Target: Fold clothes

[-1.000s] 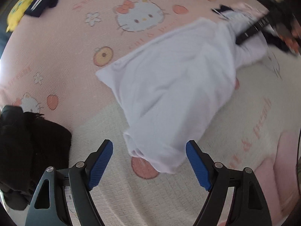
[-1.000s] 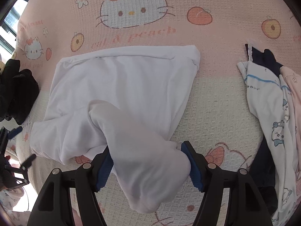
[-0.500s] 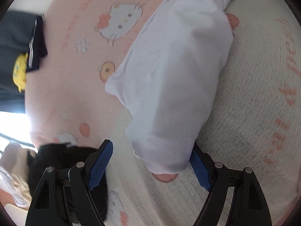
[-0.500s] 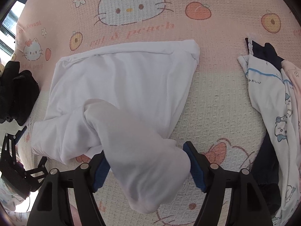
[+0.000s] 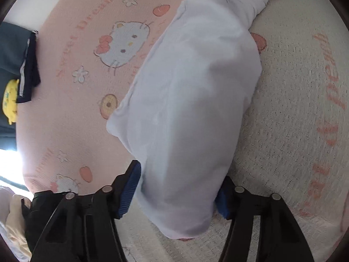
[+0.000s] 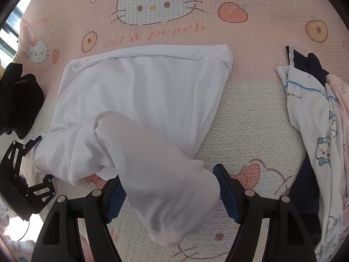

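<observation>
A white garment (image 6: 141, 91) lies spread on a pink and cream cartoon-cat blanket (image 6: 250, 120). One bunched end rises between the blue pads of my right gripper (image 6: 168, 194), which touch it on both sides. The same garment (image 5: 192, 87) fills the left wrist view, stretching away from my left gripper (image 5: 178, 193). That gripper's jaws are closing, with the garment's other end between them and cloth against both pads. From the right wrist, the left gripper (image 6: 41, 160) shows at the far left, at the garment's left end.
A heap of black clothing (image 6: 19, 100) lies left of the garment, close to the left gripper. A pile of printed white and pink garments (image 6: 316, 120) over dark fabric lies at the right. Navy cloth (image 5: 28, 65) and a yellow item (image 5: 9, 100) sit at the blanket's far edge.
My left gripper has sunk and rolled toward the garment's end, and its jaws have narrowed onto the cloth. The right gripper and its bunch of cloth stay as they were.
</observation>
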Demonstrator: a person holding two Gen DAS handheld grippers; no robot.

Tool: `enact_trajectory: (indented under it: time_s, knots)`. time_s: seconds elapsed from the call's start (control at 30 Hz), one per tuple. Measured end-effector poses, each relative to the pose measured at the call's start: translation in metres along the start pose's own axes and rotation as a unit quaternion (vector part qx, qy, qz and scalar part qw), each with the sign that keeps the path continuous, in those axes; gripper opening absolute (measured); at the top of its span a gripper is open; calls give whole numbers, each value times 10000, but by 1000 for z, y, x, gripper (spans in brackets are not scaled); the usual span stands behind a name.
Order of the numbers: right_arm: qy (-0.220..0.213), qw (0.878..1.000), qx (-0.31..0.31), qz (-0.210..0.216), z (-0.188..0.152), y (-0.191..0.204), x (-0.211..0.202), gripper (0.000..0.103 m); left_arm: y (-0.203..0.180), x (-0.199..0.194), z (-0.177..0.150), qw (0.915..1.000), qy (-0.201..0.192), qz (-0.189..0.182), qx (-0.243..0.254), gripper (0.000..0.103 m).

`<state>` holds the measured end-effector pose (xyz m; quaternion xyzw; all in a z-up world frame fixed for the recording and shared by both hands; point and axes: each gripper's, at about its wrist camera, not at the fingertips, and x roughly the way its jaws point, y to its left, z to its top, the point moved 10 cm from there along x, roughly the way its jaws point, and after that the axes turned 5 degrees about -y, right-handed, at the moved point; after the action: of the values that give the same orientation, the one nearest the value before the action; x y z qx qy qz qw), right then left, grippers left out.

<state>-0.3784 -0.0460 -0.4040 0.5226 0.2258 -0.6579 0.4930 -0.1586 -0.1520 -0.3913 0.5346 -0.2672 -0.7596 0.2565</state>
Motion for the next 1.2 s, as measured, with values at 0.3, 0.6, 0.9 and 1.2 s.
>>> enact_trajectory:
  time_s: [0.3,0.6,0.9,1.2]
  knots:
    - [-322,9992,-236,-99,-2,-5,-19,75,3,6,-7,9859,259,-913,-1379,45]
    - [-604,9980,-186,99,-21,-3,-27,75,5,10,-7,9757,251,-1167,-1836,45]
    - [-946,9940,-547,2,-19,9,-25,75,8,10,-5,9670,398,-1349,-2122,45]
    - [-952,9951,0,283,-15,4,-19,34,17,-1,-9,9459,537,-1604,-2769,44]
